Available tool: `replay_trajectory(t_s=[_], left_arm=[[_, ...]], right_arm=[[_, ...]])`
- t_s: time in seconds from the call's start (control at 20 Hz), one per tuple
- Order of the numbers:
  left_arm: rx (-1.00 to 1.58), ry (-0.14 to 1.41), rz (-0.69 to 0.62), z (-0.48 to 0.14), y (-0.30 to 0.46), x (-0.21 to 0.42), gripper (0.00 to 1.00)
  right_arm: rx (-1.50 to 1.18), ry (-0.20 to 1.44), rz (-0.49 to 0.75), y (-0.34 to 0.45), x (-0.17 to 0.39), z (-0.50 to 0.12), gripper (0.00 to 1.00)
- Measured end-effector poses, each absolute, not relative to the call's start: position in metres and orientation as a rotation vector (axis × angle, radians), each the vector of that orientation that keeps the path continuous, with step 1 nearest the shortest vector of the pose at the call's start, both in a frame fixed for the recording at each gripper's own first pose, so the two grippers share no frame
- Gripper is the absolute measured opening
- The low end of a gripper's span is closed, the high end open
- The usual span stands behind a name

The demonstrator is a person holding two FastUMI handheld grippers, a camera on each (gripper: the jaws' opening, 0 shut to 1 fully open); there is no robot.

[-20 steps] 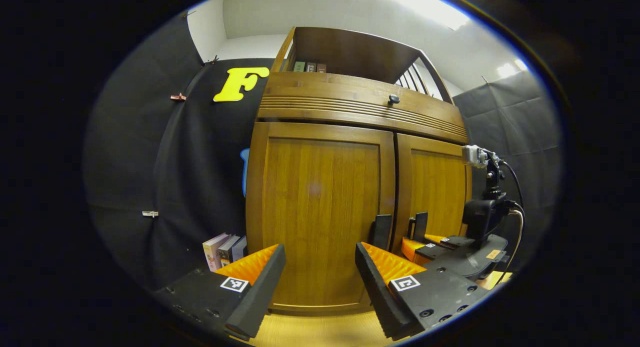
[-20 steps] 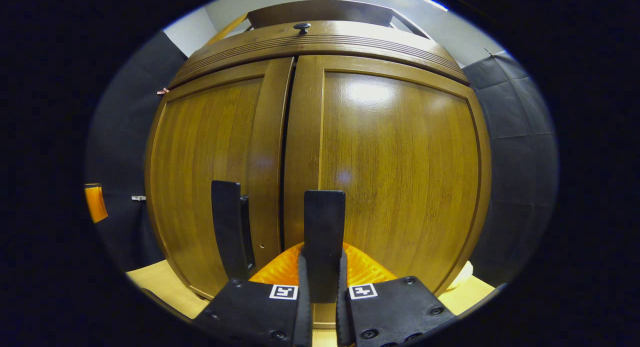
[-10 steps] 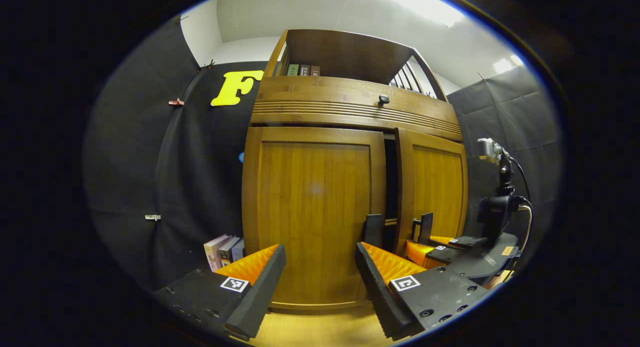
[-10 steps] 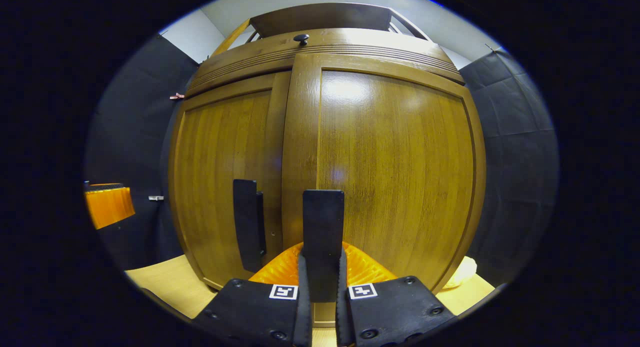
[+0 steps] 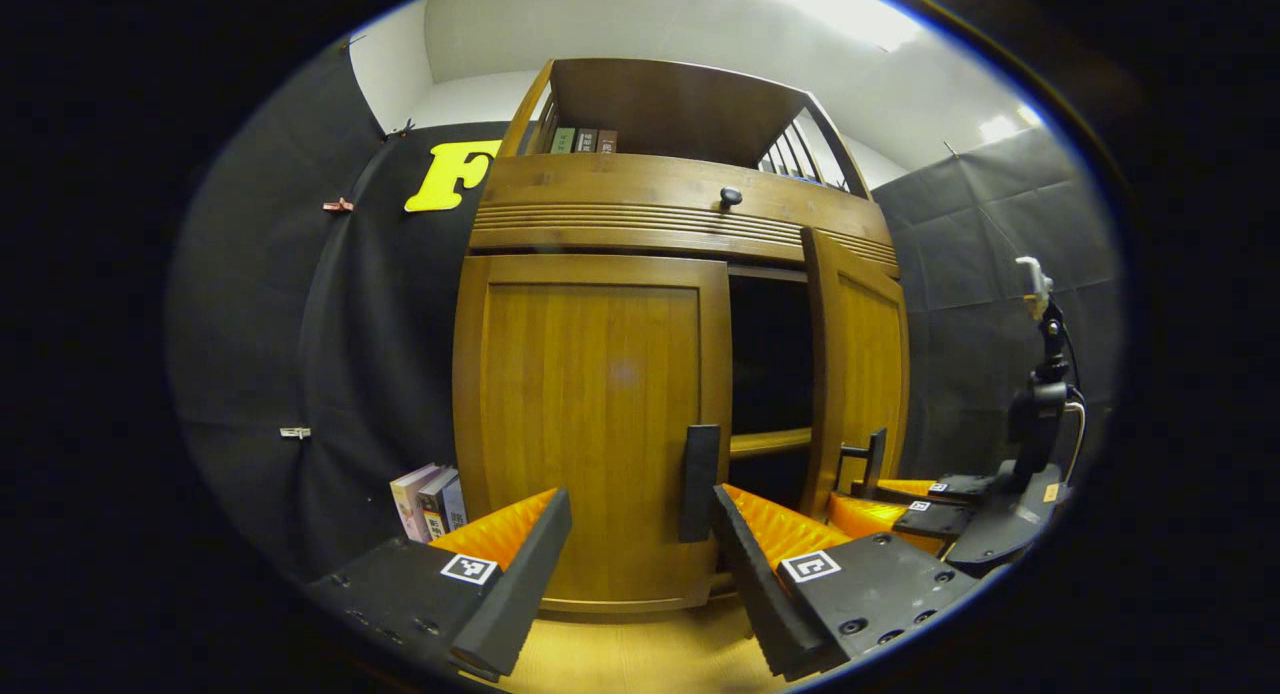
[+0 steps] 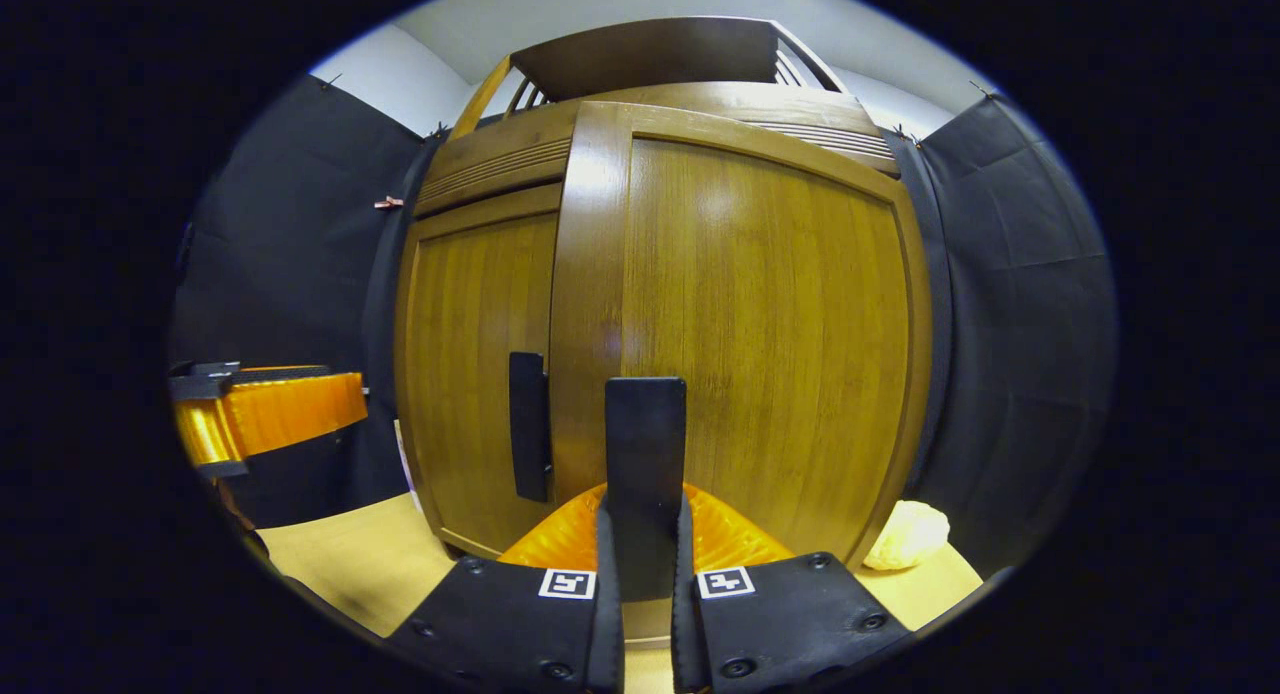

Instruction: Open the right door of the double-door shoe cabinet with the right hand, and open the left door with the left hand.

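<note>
Against the booth's black back wall stands the wooden shoe cabinet, the landmark for everything below. Its right door is swung partly outward, leaving a dark gap beside it in which an inner shelf crosses. Its left door lies flush and closed.

Low on the right door's free edge is a dark upright right handle. The right gripper is pinched on that handle, one finger pressing each side. Seen in the left gripper view, that gripper sits just in front of the cabinet's right side.

The left gripper hovers just in front of the left door, its fingers spread wide and holding nothing. A matching left handle stands on that door's inner edge, just above the gripper's right-hand finger.

Books lean at the cabinet's left foot; a pale crumpled lump lies at its right foot. A small round knob sits on the drawer front above the doors.

The doors look like rigid, glossy wood panels, moderately heavy, swinging on outer hinges. The smooth faces would likely slip, so the handles seem the sound places to grip. Pulling along the door's arc should ease strain.
</note>
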State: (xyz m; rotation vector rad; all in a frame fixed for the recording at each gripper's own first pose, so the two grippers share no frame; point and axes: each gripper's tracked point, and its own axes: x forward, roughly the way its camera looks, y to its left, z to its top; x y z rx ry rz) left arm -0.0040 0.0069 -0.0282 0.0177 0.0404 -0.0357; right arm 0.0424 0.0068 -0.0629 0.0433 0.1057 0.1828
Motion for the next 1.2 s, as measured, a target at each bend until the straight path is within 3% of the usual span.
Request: replay_trajectory(t_s=[0.15,0.25,0.35,1.1,1.15,1.2], left_arm=[[0.006,0.047,-0.043,-0.03,-0.002,-0.004,0.88],[0.003,0.049,-0.048,-0.031,-0.008,-0.003,0.88],[0.004,0.049,-0.055,-0.029,-0.013,-0.005,0.87],[-0.008,0.057,-0.176,-0.038,-0.078,0.005,0.87],[-0.012,0.056,-0.179,-0.038,-0.082,0.007,0.87],[-0.017,0.056,-0.181,-0.039,-0.086,0.008,0.87]], right_arm=[[0.046,0.107,0.183,-0.007,0.021,-0.06,0.18],[0.046,0.103,0.175,-0.017,0.01,-0.059,0.22],[0.046,0.101,0.162,-0.027,0.0,-0.056,0.17],[0.039,0.106,-0.037,-0.13,-0.059,-0.045,0.2],[0.044,0.111,-0.05,-0.138,-0.062,-0.045,0.16],[0.047,0.117,-0.064,-0.148,-0.066,-0.047,0.2]])
